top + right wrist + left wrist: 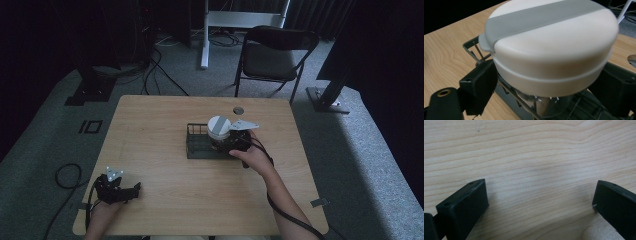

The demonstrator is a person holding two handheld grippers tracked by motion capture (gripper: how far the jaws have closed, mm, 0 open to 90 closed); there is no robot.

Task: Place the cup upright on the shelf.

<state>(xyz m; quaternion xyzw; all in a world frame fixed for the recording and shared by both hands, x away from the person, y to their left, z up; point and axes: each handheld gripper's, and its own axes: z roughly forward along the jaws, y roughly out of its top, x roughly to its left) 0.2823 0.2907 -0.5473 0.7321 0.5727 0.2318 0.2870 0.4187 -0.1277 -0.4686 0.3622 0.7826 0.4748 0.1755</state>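
I held the jar with my right hand-held gripper, squeezing below its white lid — it sat in the wire rack. My left hand-held gripper rested open on the surface, out of the way.

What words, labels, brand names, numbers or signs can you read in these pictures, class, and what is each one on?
None can be read.
The jar and its white lid with a plain grey band carry no print.
The wire rack, the table and both grippers' jaws are unmarked.
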